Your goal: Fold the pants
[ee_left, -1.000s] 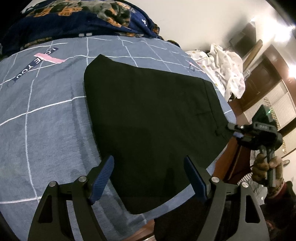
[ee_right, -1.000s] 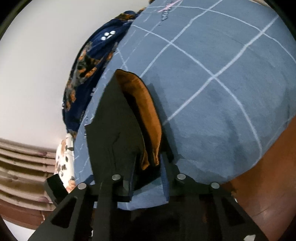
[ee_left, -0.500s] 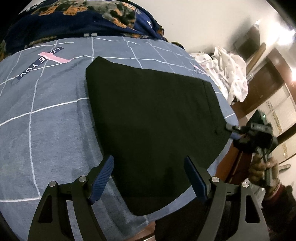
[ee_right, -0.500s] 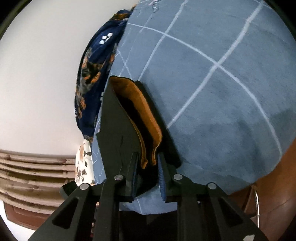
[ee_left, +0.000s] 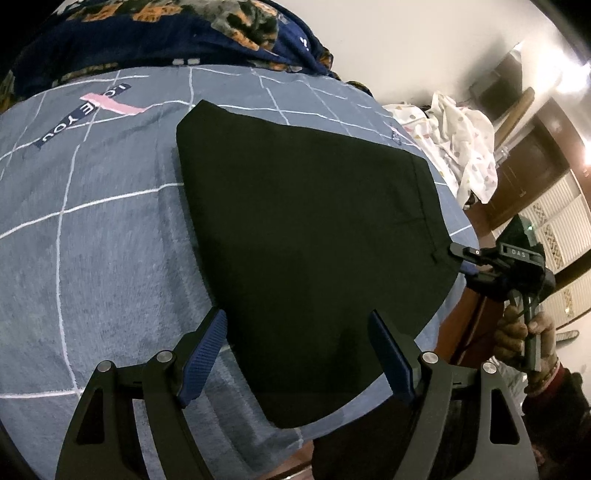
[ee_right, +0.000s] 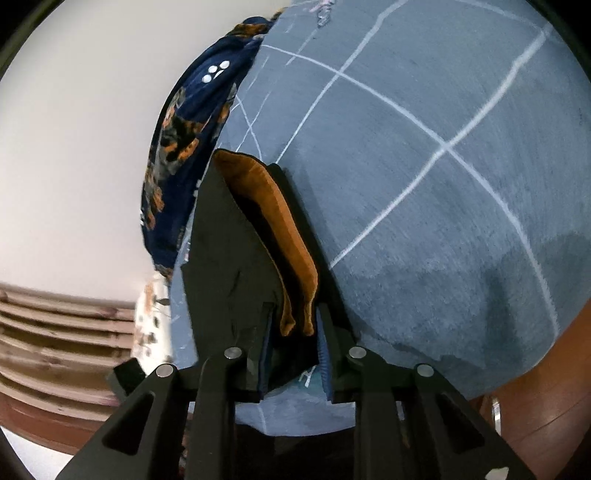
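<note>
Black pants [ee_left: 314,221] lie folded flat on a grey-blue checked bedsheet [ee_left: 92,258]. My left gripper [ee_left: 297,317] hovers open over their near end, with nothing between its blue pads. My right gripper [ee_left: 456,254] is at the waist end, at the right edge of the bed. In the right wrist view its jaws [ee_right: 293,308] are opening. The waistband's orange lining [ee_right: 280,229] and black cloth [ee_right: 229,266] still sit between the pads, with dark gaps beside them.
A dark blue flowered blanket [ee_left: 147,33] is bunched along the far side of the bed. A white spotted cloth [ee_left: 461,147] lies at the far right corner. A person's hand [ee_left: 524,332] holds the right gripper beyond the bed's wooden edge.
The right gripper sank a little with the waistband. Its pads pinched tighter, then spread apart around the cloth. The left gripper stayed where it was, open.
</note>
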Motion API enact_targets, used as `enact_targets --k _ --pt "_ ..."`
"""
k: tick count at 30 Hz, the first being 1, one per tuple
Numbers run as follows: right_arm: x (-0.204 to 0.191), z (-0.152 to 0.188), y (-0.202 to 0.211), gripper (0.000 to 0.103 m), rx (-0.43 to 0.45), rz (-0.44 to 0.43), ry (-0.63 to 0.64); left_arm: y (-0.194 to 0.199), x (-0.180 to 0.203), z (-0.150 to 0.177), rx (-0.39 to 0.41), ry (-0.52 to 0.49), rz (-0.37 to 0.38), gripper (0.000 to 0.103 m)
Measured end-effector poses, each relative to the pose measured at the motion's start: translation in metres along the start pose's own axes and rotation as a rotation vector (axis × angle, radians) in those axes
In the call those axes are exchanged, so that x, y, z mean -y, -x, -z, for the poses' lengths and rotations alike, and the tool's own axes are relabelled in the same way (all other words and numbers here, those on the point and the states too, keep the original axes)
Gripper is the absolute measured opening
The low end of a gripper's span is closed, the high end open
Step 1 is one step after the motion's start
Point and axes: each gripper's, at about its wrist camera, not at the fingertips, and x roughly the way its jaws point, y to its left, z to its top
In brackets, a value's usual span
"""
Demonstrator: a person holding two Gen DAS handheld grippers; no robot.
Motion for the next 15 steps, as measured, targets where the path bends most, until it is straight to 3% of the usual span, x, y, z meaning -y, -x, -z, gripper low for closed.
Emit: enact_targets --k 4,6,8,12,15 --pt "-0.014 0.001 0.0 0.03 0.032 0.102 0.09 0.0 -0.005 0.002 -0.001 0.017 0.001 0.079" --pt "-0.019 0.001 -0.003 0.042 0.037 0.143 0.129 0.001 -0.007 0.002 0.0 0.021 -0.002 0.078" --pt "-0.019 -0.001 -0.008 0.043 0.026 0.165 0.136 0.004 -0.009 0.002 0.011 0.026 -0.002 0.078" --pt "-0.014 -0.01 -0.014 0.044 -0.006 0.112 0.125 0.007 -0.016 0.002 0.025 0.046 0.018 0.078" --pt "-0.008 -0.015 -0.02 0.046 -0.044 0.025 0.093 0.005 -0.023 0.002 0.021 0.061 0.042 0.079"
